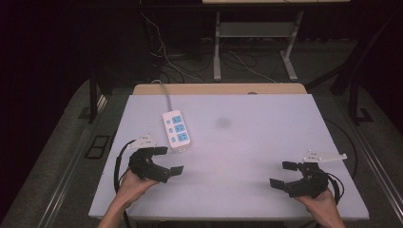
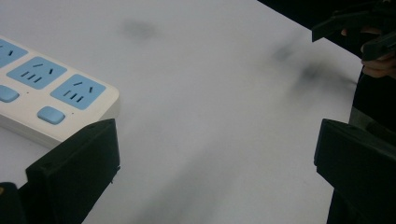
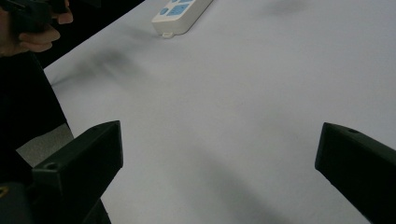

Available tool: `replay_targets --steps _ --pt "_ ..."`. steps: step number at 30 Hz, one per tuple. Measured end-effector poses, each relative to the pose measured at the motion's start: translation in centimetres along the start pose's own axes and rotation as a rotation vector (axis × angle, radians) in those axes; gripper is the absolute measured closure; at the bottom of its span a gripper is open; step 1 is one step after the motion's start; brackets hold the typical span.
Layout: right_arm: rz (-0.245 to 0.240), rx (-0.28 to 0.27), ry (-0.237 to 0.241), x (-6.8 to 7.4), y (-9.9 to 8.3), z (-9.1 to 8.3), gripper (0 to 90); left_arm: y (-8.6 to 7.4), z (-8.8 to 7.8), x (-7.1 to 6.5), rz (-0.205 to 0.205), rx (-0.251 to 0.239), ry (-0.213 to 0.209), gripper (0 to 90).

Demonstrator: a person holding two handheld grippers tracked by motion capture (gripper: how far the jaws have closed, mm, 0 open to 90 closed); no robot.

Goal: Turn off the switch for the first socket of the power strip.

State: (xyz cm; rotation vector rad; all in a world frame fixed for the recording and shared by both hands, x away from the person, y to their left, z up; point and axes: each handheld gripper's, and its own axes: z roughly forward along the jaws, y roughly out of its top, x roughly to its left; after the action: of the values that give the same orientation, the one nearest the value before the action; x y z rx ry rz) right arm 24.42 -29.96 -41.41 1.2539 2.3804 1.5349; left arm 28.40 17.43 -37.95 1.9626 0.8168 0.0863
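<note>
A white power strip (image 1: 177,129) with blue sockets lies flat on the white table (image 1: 247,142), left of the middle, with its grey cord (image 1: 164,92) running off the far edge. The left gripper (image 1: 172,160) sits just beside the strip's near end, not touching it. Its jaws are wide apart and hold nothing. The right gripper (image 1: 280,174) is well apart from the strip, near the table's right front corner. Its jaws are wide apart too, with nothing between them. A hand holds each gripper.
</note>
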Motion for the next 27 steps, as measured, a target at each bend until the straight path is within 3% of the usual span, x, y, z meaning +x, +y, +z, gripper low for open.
replay_targets --steps 6,8,27 --pt "-0.005 0.004 0.001 0.0 0.0 0.1 0.6 0.4 0.0 0.6 -0.008 -0.002 0.002 0.0" --pt "-0.005 0.004 0.001 0.0 0.0 0.1 0.6 0.5 -0.1 0.7 0.006 -0.009 0.008 0.0" --pt "-0.011 0.006 0.002 0.2 0.0 0.1 0.6 2.8 -0.7 2.3 0.046 0.045 0.057 0.0"
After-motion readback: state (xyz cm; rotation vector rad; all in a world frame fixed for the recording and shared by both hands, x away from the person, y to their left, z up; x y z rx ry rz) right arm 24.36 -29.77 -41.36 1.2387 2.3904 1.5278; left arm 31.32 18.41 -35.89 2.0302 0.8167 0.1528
